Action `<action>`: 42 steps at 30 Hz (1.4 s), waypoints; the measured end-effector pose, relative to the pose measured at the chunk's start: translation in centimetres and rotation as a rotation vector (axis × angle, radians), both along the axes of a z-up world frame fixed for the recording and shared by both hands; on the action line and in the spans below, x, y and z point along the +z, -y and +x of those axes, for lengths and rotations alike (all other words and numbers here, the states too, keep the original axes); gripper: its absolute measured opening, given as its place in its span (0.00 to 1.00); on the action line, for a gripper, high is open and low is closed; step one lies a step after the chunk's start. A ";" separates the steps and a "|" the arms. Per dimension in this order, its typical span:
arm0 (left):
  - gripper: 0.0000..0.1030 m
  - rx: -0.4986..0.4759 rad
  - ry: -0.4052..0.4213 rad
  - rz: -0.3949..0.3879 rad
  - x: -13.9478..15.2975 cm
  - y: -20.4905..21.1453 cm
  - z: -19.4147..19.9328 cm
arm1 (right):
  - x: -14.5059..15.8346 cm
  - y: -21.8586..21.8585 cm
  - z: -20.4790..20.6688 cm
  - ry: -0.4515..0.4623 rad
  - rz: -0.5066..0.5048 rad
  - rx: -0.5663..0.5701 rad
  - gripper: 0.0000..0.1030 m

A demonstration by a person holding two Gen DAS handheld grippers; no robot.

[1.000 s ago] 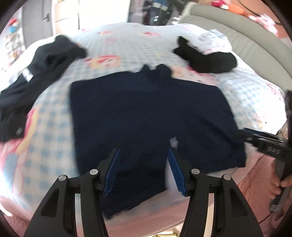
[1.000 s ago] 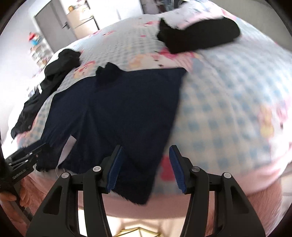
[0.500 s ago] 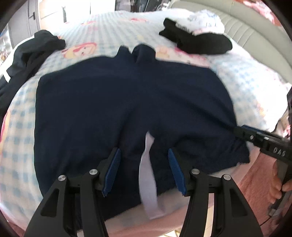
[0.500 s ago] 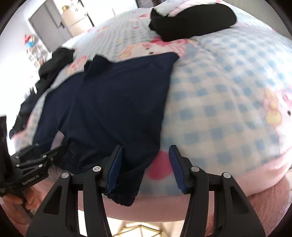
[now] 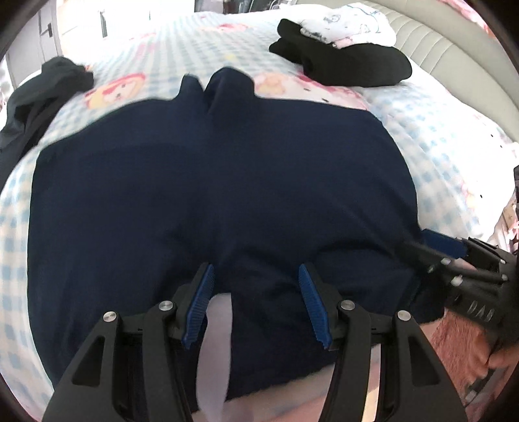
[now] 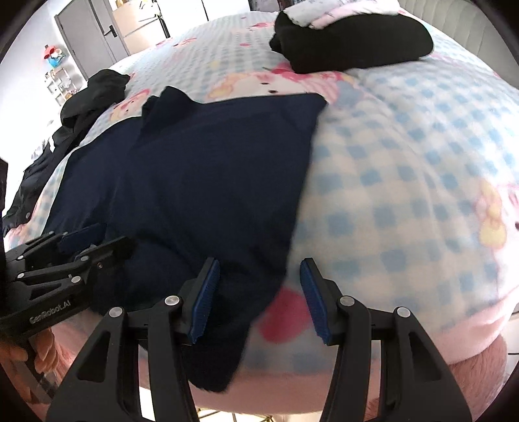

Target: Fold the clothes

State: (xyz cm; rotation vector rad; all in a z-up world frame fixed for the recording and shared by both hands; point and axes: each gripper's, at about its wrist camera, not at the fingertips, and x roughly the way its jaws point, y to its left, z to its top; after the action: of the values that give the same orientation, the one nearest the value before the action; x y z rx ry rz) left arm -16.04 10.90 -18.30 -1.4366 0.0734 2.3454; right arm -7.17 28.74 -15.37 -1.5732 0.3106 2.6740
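A navy garment (image 5: 207, 194) lies spread flat on the bed, its near hem hanging over the front edge. My left gripper (image 5: 256, 302) is open, its blue pads straddling the near hem where a white strip (image 5: 215, 344) shows between two dark flaps. My right gripper (image 6: 259, 295) is open over the garment's (image 6: 207, 181) near right corner, the left pad above cloth, the right pad above blanket. Each gripper shows in the other's view: the right gripper (image 5: 431, 246) at the hem's right end, the left gripper (image 6: 94, 240) at the left.
A blue-checked cartoon blanket (image 5: 438, 136) covers the bed. A folded black garment (image 5: 350, 65) and a white printed one (image 5: 353, 22) sit at the far right. A dark crumpled pile (image 5: 42, 91) lies far left. A grey headboard (image 5: 454, 61) runs along the right; a door (image 6: 84, 35) stands beyond.
Both grippers have moved forward and lower toward the navy garment's near hem, which now fills the views. Both stay open.
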 end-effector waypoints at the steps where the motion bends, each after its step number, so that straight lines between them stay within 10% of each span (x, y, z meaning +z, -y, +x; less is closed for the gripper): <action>1: 0.55 0.001 0.004 0.006 0.1 0.3 0.1 | 0.0 -0.5 0.4 0.000 -0.007 -0.003 0.51; 23: 0.55 -0.007 -0.032 0.008 2.4 1.9 3.8 | 1.5 -2.2 4.8 -0.014 -0.052 -0.054 0.52; 33: 0.55 -0.028 -0.036 0.052 3.1 -1.0 0.3 | 2.2 -2.0 -1.2 -0.051 -0.018 -0.038 0.52; 42: 0.55 -0.096 -0.048 -0.070 1.5 0.3 2.2 | -0.3 -2.9 -2.1 0.003 0.031 -0.042 0.51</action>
State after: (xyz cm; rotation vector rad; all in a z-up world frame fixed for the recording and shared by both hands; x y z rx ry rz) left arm -13.85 10.65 -16.81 -1.3770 0.2343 2.3200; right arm -9.31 31.64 -15.71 -1.5448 0.2975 2.6319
